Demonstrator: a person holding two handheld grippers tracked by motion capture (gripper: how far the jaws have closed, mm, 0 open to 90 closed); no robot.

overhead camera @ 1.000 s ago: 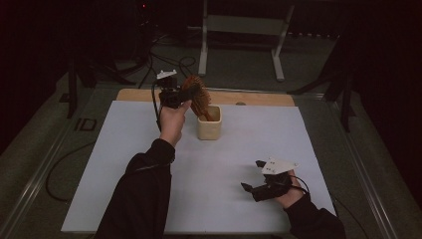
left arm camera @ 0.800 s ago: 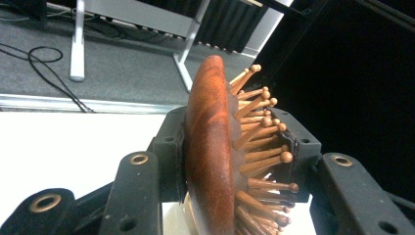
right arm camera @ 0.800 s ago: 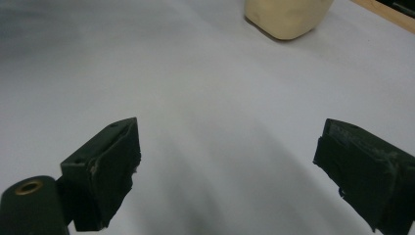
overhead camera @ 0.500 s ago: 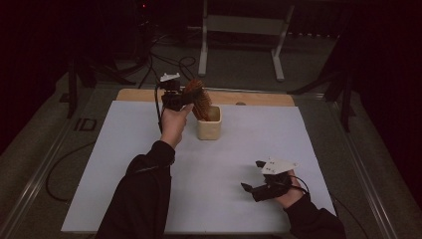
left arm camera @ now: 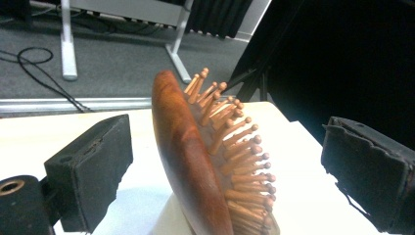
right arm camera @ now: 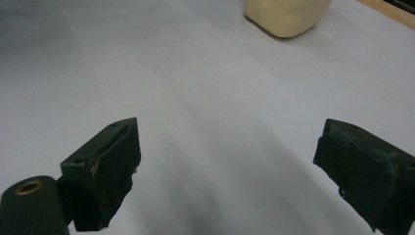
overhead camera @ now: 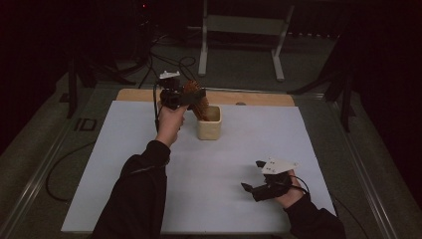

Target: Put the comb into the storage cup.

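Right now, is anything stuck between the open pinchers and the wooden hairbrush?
No. The left gripper has just opened its jaws, and the hairbrush stands between them with bare gaps on both sides. The brush's lower end sits in the cream cup.

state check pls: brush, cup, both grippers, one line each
wooden hairbrush: standing tilted in the cup, handle end down, pins facing away from the left pad, touched by neither pad.
cream cup: upright on the white table, holding the brush.
left gripper: jaws just opened, wide either side of the brush.
right gripper: open, nothing between the jaws, low over the table.
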